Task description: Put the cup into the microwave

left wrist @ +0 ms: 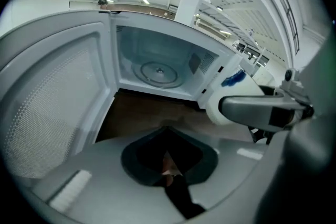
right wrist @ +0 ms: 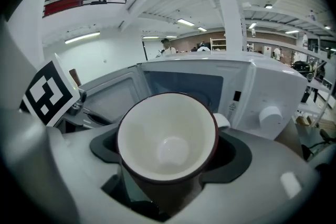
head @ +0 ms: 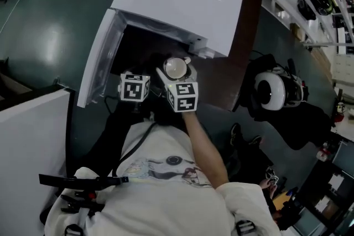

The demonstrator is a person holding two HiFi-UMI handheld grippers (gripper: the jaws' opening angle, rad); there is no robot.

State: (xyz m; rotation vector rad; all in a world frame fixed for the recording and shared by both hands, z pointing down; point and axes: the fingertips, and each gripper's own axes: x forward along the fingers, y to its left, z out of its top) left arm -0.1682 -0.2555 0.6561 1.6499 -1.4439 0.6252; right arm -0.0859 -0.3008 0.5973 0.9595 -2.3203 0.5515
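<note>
Jaws of the right gripper (head: 178,85) are clamped on the cup (right wrist: 168,139), mouth up, just in front of the open microwave (head: 177,3), whose cavity lies straight ahead of them; the left gripper (left wrist: 168,165), jaws together and empty, waits alongside, also before the microwave.

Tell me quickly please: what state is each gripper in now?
Left gripper: closed, holding nothing.
Right gripper: closed on the cup.
</note>
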